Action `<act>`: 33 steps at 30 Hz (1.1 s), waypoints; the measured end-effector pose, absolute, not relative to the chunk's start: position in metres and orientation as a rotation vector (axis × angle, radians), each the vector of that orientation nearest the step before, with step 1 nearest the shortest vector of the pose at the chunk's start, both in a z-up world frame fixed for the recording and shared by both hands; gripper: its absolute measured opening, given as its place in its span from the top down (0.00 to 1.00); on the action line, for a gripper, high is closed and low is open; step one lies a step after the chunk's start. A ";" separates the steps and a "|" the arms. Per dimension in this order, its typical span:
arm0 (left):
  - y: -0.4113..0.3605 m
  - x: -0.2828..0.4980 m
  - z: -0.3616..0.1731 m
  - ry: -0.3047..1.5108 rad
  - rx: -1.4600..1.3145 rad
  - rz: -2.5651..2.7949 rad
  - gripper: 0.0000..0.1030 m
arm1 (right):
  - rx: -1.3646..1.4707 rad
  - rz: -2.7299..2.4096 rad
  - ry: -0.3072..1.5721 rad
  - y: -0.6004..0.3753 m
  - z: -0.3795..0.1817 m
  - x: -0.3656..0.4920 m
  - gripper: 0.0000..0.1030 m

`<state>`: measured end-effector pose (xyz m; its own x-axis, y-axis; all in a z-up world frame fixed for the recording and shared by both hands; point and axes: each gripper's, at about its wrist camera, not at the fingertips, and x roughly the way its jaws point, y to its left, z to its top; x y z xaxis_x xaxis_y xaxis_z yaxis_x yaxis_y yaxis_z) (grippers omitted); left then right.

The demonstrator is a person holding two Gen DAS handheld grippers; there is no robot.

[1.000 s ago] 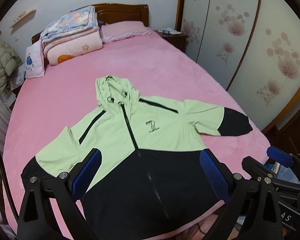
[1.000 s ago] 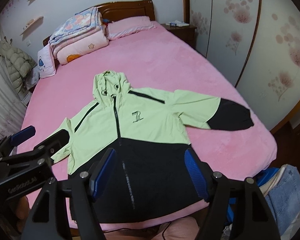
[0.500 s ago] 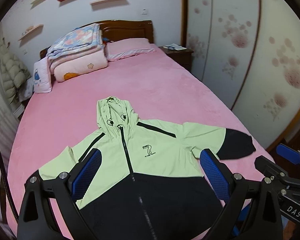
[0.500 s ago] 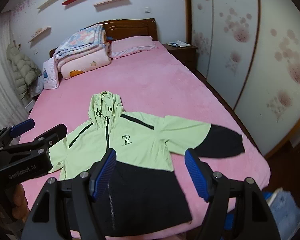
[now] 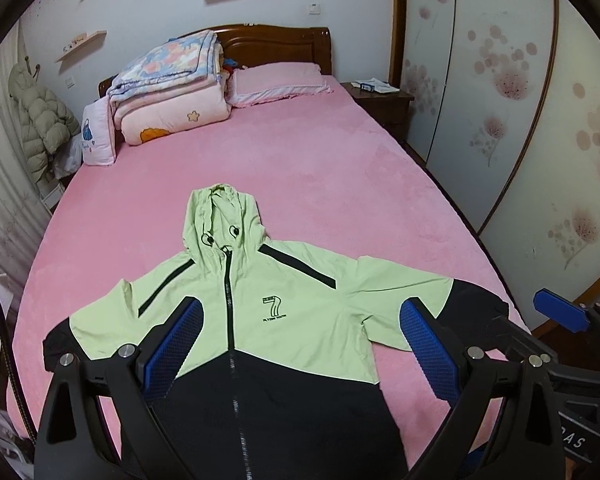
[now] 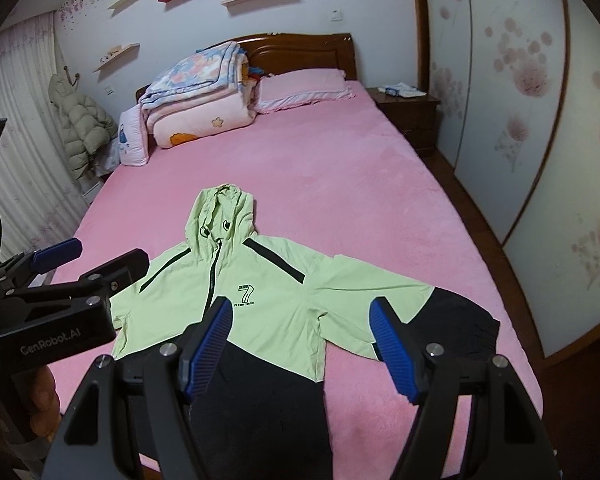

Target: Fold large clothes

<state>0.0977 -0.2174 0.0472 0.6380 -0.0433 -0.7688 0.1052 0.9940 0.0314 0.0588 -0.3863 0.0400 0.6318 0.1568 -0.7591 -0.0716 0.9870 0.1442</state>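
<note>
Nearest the cameras, above the foot of the bed (image 5: 340,152), the left gripper (image 5: 300,344) and the right gripper (image 6: 302,344) both stand with jaws wide apart and nothing between the blue pads; neither touches cloth. Just beyond and below them the jacket (image 5: 268,320) lies face up and zipped on the pink cover, black hem toward the foot edge, green chest with a printed 7 in the middle, hood (image 5: 220,220) pointing up the bed. Its sleeves are spread to each side, the right-hand one (image 6: 400,300) the straighter, ending in a black cuff near the bed's side edge. It looks like thin, light shell fabric: probably limp, a little slick, likely to slide on itself and sag from any single pinch, though the plush cover may hold it somewhat. A cuff or sleeve end seems the sensible first hold, a pad under and a pad over the edge, so the sleeve can be carried across the chest; the hem corners would serve later. Farther off are a stack of folded quilts (image 5: 168,88) and a pillow (image 5: 280,80) at the wooden headboard (image 5: 276,40).
</note>
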 end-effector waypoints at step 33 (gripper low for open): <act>-0.409 0.232 -0.226 1.158 0.171 -0.260 0.05 | 0.470 -0.431 1.233 -0.695 -0.227 0.083 0.37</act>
